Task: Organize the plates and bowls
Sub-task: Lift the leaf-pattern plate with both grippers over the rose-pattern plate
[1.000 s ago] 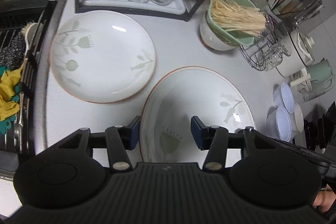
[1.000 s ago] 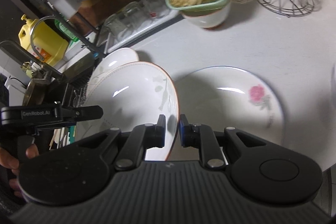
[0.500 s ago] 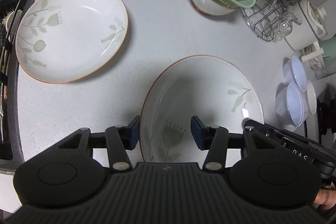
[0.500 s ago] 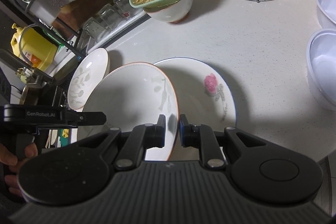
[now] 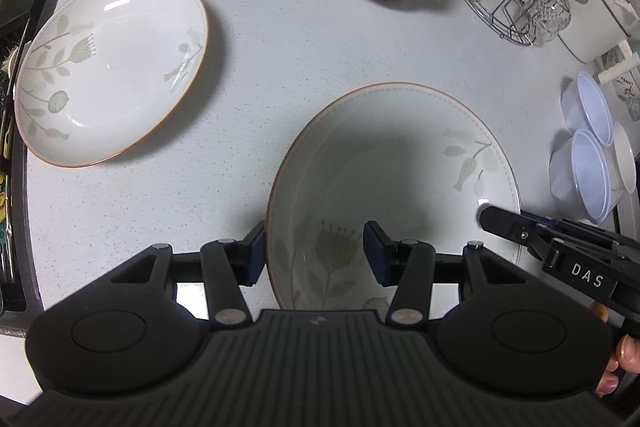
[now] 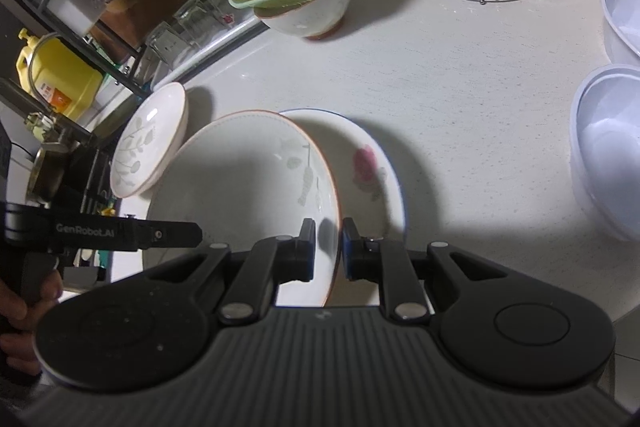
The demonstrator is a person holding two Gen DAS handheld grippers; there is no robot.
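A: Leaf-patterned plate [image 5: 392, 183] in the left wrist view?
B: It sits between the left gripper [image 5: 314, 253]'s wide-spread fingers, which don't clamp it. A matching plate [image 5: 108, 67] lies flat on the counter [image 5: 300, 39], well apart.

A: And the right wrist view?
B: The right gripper [image 6: 328, 247] pinches that plate's rim, jaws nearly together, holding it tilted over the rose plate [image 6: 372, 171], beside two white bowls [image 6: 608, 147].
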